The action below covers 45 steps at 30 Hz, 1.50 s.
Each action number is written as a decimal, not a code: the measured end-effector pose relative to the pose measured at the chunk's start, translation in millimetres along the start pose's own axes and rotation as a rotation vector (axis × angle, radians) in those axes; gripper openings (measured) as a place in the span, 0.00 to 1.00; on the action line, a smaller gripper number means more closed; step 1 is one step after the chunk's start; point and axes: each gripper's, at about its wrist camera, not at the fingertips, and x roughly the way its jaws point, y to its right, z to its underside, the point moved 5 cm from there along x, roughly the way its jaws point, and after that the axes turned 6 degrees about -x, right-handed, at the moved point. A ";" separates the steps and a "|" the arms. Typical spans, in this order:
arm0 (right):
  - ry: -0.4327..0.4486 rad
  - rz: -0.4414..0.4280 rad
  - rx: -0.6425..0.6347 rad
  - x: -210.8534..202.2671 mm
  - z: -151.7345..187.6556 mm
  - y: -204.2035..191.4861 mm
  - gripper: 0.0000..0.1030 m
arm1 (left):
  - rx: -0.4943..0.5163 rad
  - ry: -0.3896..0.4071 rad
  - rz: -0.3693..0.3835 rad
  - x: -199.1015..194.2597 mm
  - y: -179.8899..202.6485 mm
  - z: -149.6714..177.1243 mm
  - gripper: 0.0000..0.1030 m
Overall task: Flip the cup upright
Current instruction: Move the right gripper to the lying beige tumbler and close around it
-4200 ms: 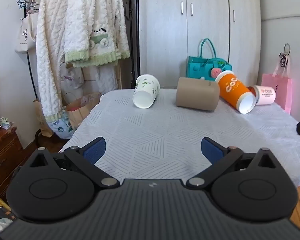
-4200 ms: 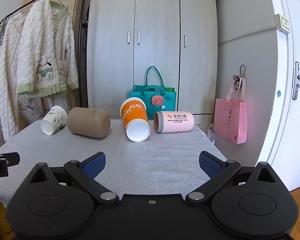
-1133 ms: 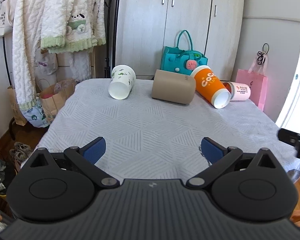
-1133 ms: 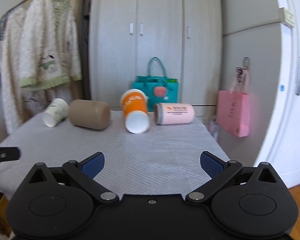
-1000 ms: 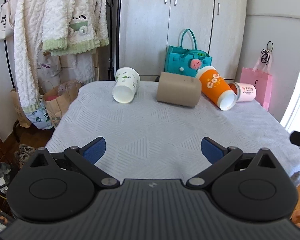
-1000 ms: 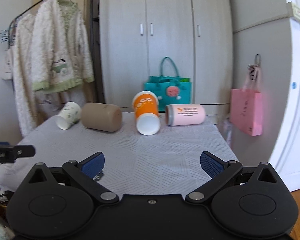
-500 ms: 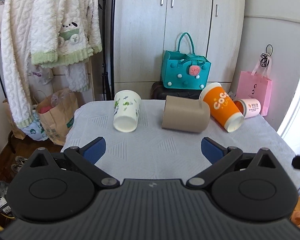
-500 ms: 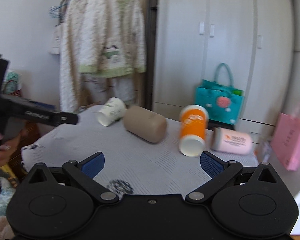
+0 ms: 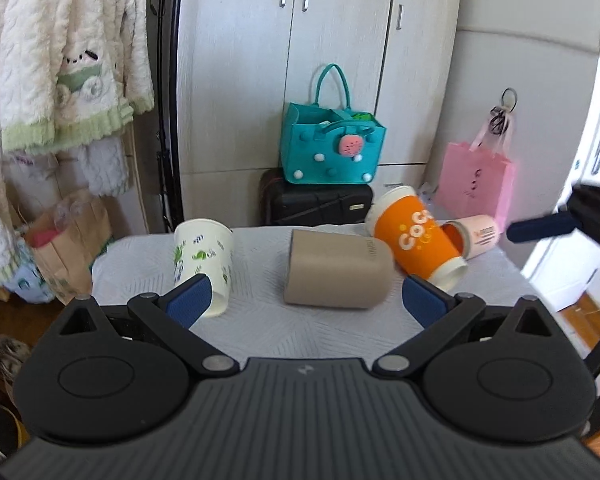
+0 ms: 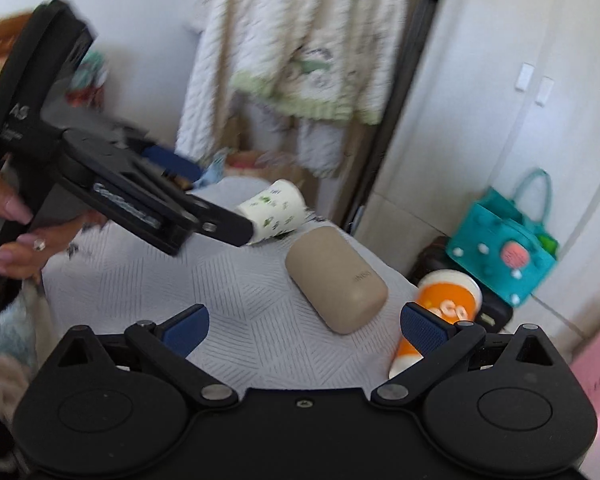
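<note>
Several cups lie on their sides on the white-clothed table (image 9: 332, 332): a white cup with green prints (image 9: 204, 260), a tan cup (image 9: 336, 274), an orange cup (image 9: 416, 240) and a pink cup (image 9: 478, 236). My left gripper (image 9: 306, 304) is open and empty, above the near side of the table, facing the white and tan cups. My right gripper (image 10: 304, 328) is open and empty, over the table's right side, with the tan cup (image 10: 336, 294) and orange cup (image 10: 444, 308) ahead. The left gripper also shows in the right wrist view (image 10: 204, 208), in front of the white cup (image 10: 276, 210).
A teal bag (image 9: 332, 152) sits on a black case (image 9: 316, 202) behind the table. A pink bag (image 9: 476, 178) hangs at the right. Clothes (image 9: 60, 60) hang on a rack at the left, with paper bags (image 9: 56, 240) below. Wardrobe doors (image 9: 300, 60) stand behind.
Both grippers have risen and moved in over the table. The right gripper has swung left, so the left gripper now fills its upper left. The cups have not moved.
</note>
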 end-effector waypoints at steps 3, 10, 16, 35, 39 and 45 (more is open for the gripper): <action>-0.046 -0.024 -0.086 25.4 -4.7 4.5 1.00 | -0.036 -0.026 -0.001 22.1 -4.4 6.8 1.00; -0.154 -0.025 -0.270 87.9 -4.0 19.9 1.00 | -0.223 -0.123 0.149 63.5 -23.4 19.3 1.00; -0.167 -0.061 -0.345 123.3 1.9 30.8 1.00 | -0.267 -0.130 0.168 76.0 -28.0 23.1 1.00; -0.155 -0.180 -0.252 164.0 1.3 49.8 0.84 | -0.287 -0.150 0.151 84.1 -39.6 24.8 1.00; -0.168 -0.159 -0.180 161.2 -0.6 46.0 0.83 | -0.289 -0.156 0.144 78.7 -44.3 25.1 1.00; -0.182 -0.111 -0.118 148.5 0.7 37.5 0.83 | -0.337 -0.165 0.169 70.9 -48.3 33.0 1.00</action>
